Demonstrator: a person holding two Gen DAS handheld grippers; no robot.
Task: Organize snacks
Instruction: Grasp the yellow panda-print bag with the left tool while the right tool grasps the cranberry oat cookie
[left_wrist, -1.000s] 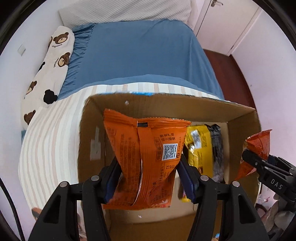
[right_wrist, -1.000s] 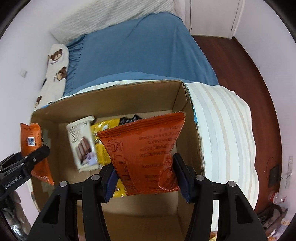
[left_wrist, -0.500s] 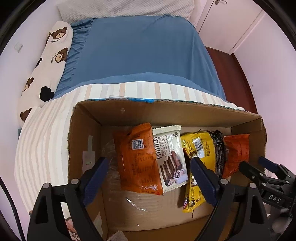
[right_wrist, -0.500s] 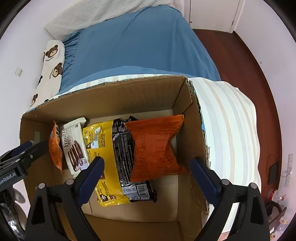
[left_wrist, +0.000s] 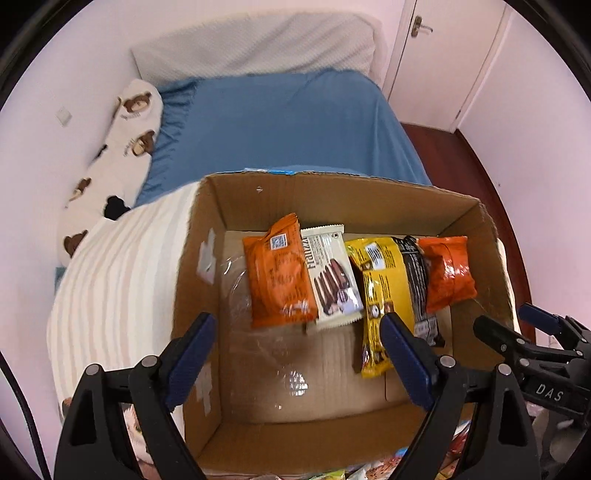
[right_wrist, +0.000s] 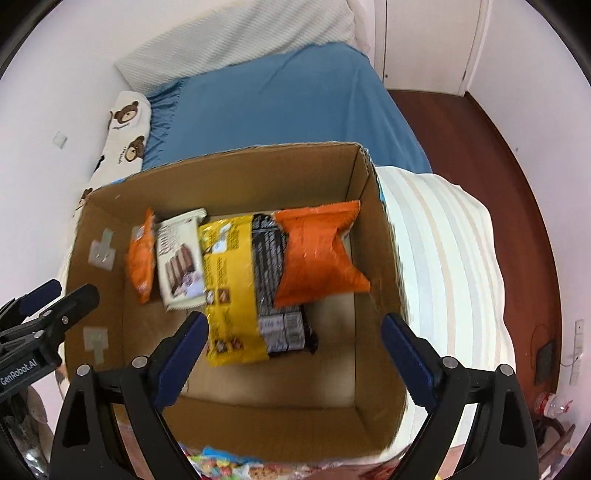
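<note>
A bed with a blue fitted sheet (left_wrist: 280, 122) fills the white-walled room, a bear-print bolster (left_wrist: 110, 162) along the wall and a dark red wooden floor (right_wrist: 517, 155) beside it. A cream striped blanket (left_wrist: 114, 280) covers the near end, and on it sits an open brown cardboard box (left_wrist: 332, 192).

On the box floor the snacks lie side by side: an orange foil packet (left_wrist: 279, 275), a white chocolate-biscuit wrapper (left_wrist: 332, 277), a yellow snack bag (left_wrist: 380, 295), a black packet (left_wrist: 419, 284) and a second orange packet (left_wrist: 448, 275), which seems to rest partly on the black one.

The left gripper (left_wrist: 299, 354) hangs above the box with jaws spread wide, having just been opening, nothing between them. The right gripper (right_wrist: 291, 350) hovers likewise, jaws just parted and empty, packets below.
</note>
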